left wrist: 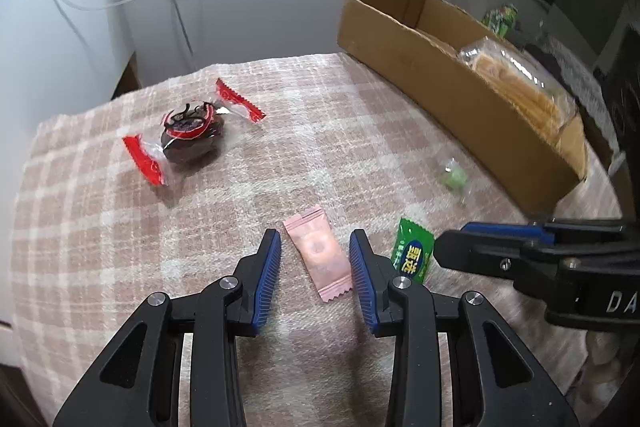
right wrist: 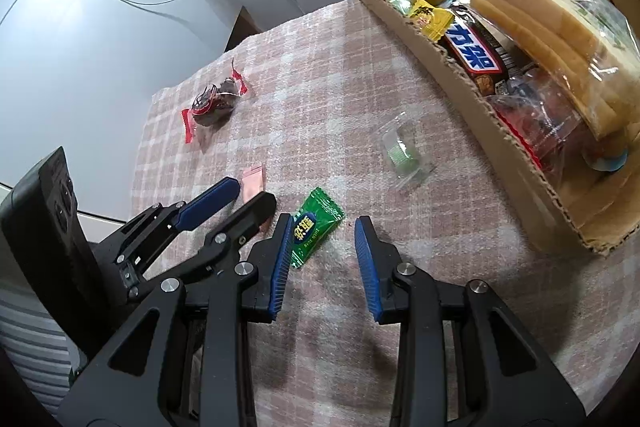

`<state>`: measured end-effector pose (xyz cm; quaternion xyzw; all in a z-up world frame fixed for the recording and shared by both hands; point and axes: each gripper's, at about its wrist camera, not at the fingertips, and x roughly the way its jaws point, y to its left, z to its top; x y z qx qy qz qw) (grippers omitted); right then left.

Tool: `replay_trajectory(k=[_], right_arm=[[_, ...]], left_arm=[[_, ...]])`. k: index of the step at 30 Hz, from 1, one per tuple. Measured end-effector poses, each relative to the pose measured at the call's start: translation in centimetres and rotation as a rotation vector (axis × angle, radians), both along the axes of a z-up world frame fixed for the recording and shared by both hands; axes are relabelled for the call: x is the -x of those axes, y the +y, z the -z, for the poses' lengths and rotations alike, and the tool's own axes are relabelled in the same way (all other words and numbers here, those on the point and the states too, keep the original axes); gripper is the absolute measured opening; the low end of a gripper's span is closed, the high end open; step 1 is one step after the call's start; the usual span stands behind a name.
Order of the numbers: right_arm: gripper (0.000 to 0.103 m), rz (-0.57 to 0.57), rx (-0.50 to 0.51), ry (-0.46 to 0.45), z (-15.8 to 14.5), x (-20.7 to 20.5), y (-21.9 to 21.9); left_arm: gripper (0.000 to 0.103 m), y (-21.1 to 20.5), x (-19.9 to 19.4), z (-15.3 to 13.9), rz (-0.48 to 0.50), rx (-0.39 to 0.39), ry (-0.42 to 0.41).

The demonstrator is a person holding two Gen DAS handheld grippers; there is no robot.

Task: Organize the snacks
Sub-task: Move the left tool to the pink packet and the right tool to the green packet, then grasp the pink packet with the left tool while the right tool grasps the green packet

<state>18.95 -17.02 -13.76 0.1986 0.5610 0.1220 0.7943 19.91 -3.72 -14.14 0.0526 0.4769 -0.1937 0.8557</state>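
Left gripper [left wrist: 315, 255] fingers narrow, straddling pink sachet [left wrist: 318, 254], no contact. Right gripper [right wrist: 322, 241] likewise over green candy packet [right wrist: 316, 227]. Both light, crinkly, slippery; I'd pinch mid-body across the width.

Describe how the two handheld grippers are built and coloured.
Both match: the left gripper and right gripper have black angular frames with triangular cut-outs, silver round pivot bolts, and blue ribbed pads on the fingers. The right gripper's body shows white letters "DA". No cables, hands or sleeves are visible.

Soft, even daylight, faint shadows on the checked cloth [left wrist: 160, 267], heavy fisheye bending, blurred dark corners.
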Motion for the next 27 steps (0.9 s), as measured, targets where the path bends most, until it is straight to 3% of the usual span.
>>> replay_trajectory(k=[8,13,17,23,27], right_arm=[[0.033,0.012,0.022,-0.001,-0.1,-0.1,0.0],[0.033,0.0,0.036,0.002,0.1,-0.2,0.7],[0.033,-0.025,0.067,0.006,0.3,-0.5,1.9],[0.033,-0.046,0.135,-0.003,0.3,-1.1,3.8],[0.033,-0.113,0.251,-0.028,0.1,-1.2,5.9]], left_arm=[[0.034,0.4,0.0,-0.1,0.005,0.046,0.0],[0.034,-0.8,0.5,0.2,0.045,-0.052,-0.048],[0.025,0.0,0.8,0.2,0.045,-0.062,-0.052],[0.021,2.1,0.5,0.2,0.013,-0.03,-0.043],[0.02,2.2,0.7,0.3,0.018,-0.031,-0.05]])
